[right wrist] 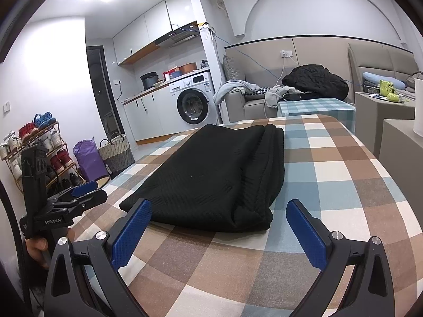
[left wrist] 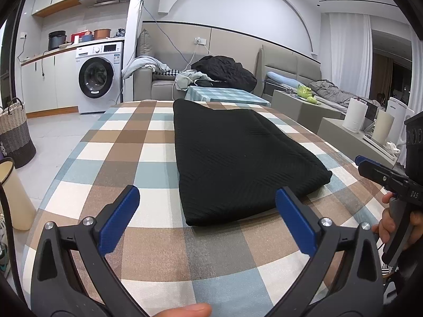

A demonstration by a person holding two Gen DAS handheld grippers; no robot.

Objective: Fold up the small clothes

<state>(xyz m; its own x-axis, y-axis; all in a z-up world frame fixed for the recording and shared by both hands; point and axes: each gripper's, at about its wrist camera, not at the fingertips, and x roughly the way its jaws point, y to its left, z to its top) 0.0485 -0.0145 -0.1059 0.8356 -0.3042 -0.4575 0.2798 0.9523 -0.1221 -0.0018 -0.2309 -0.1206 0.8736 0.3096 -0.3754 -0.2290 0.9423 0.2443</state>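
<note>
A black knit garment (left wrist: 238, 155) lies folded into a long strip on the checked tablecloth (left wrist: 132, 148), running away from me. My left gripper (left wrist: 207, 219) hovers open just short of its near end, nothing between the blue pads. In the right wrist view the same garment (right wrist: 219, 177) shows stacked layers along its right edge. My right gripper (right wrist: 219, 229) also stands open, its blue pads straddling the garment's near end without touching it. Each gripper appears at the edge of the other view, hand-held.
The table's curved edge (right wrist: 383, 158) drops off at the right. Beyond it stand grey cabinets (left wrist: 298, 105) with white cylinders. A sofa with a dark coat (left wrist: 224, 71), a washing machine (left wrist: 99, 76), a woven basket (left wrist: 15, 134) and a shoe rack (right wrist: 34, 148) lie around.
</note>
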